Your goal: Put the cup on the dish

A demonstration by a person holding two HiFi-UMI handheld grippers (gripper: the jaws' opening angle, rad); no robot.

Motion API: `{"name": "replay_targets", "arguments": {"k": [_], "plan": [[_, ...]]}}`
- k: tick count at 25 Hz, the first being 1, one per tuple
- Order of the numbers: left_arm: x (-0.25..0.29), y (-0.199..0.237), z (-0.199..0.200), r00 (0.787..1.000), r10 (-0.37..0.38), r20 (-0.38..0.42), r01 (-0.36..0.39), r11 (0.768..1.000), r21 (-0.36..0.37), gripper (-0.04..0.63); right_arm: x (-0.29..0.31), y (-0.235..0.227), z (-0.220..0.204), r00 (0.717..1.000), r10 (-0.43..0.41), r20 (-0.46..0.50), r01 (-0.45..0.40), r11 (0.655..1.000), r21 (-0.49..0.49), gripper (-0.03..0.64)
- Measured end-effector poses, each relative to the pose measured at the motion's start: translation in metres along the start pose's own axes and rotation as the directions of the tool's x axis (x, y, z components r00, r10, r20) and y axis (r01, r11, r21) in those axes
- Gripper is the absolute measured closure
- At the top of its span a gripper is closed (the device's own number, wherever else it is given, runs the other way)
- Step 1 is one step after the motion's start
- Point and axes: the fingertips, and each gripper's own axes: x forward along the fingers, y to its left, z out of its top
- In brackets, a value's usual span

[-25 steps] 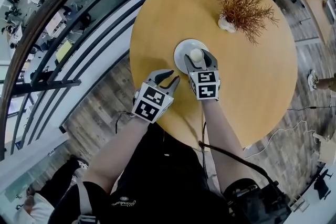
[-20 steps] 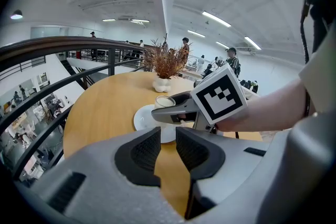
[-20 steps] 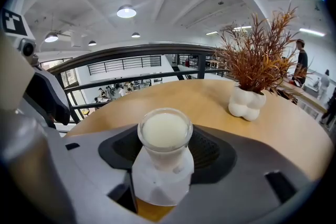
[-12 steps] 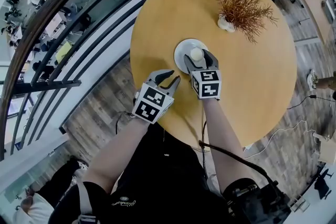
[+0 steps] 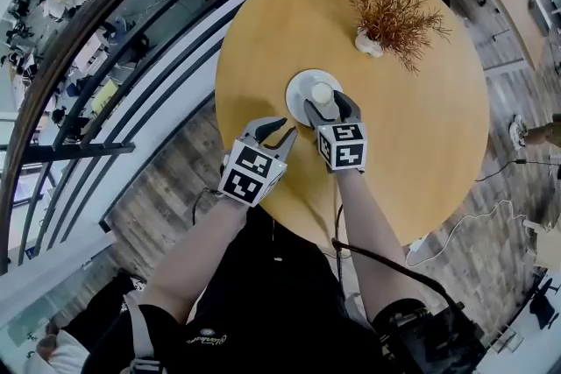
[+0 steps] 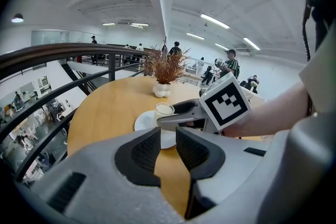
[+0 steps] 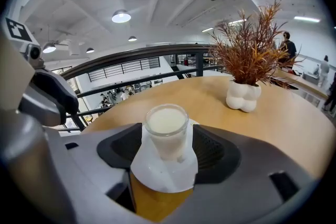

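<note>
A small glass cup (image 5: 323,92) of milky liquid stands upright on a white dish (image 5: 301,88) on the round wooden table (image 5: 421,127). My right gripper (image 5: 329,100) is open, one jaw on each side of the cup (image 7: 166,131), and a little space shows between the pads and the glass. The dish (image 7: 163,170) lies under and between those jaws. My left gripper (image 5: 285,129) hovers over the table's near edge, left of the dish. Its jaws (image 6: 168,136) are slightly apart and hold nothing. From there the cup (image 6: 163,111) and dish (image 6: 143,122) lie just ahead.
A white vase with dry reddish branches (image 5: 386,13) stands at the far side of the table, behind the dish. A dark curved railing (image 5: 131,57) runs along the table's left, with a lower floor beyond it. A cable (image 5: 456,232) lies on the wooden floor at right.
The right jaws look slightly wider around the cup. Cup and dish have stayed in place. The left gripper has hardly moved.
</note>
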Motion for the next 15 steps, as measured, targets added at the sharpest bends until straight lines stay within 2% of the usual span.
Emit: {"name": "replay_targets", "arguments": {"k": [11,15], "plan": [[-0.014,-0.005,0.03,0.999,0.01,0.046,-0.012,0.999,0.035,0.503,-0.054,0.004,0.006,0.999,-0.037,0.028,0.037,0.999,0.022,0.334],[-0.023,-0.012,0.05,0.997,0.007,0.08,-0.012,0.998,0.063,0.503,-0.081,0.007,0.028,0.996,-0.041,0.075,0.039,0.999,0.033,0.38]]}}
